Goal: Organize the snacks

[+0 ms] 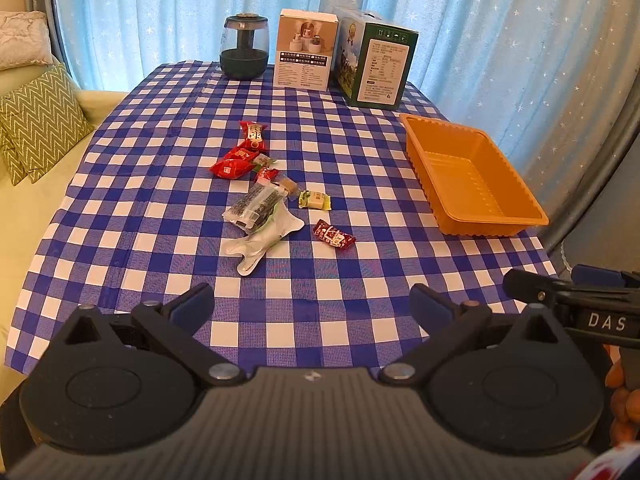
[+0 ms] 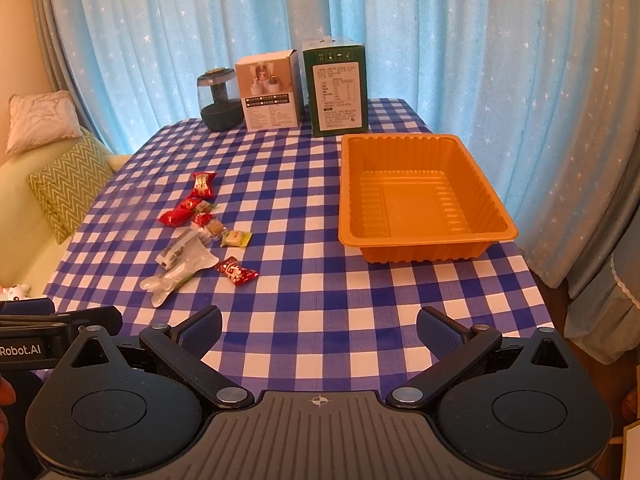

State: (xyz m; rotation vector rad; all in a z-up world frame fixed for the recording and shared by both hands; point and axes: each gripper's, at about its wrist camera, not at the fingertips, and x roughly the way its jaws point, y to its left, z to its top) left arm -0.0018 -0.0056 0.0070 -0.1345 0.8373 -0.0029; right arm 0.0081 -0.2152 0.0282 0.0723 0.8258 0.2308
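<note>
Blue-checked tablecloth [image 1: 340,300] before starry blue curtains [image 1: 160,8], snacks [image 1: 264,192] beside empty orange tray [image 2: 424,240], both grippers' fingers [image 1: 192,304] wide.

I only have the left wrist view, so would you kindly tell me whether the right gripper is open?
Observer: Yes, the right gripper is open. Its jaws are wide apart and hold nothing.
Operator: Thank you. Is anything tucked inside the orange tray's left wall, which faces away from me?
Observer: No, the orange tray is empty. Its floor is bare right up to that wall.
Operator: Is anything low on the sofa, below my frame?
Observer: A small white object, perhaps a toy, lies on the sofa.
</note>
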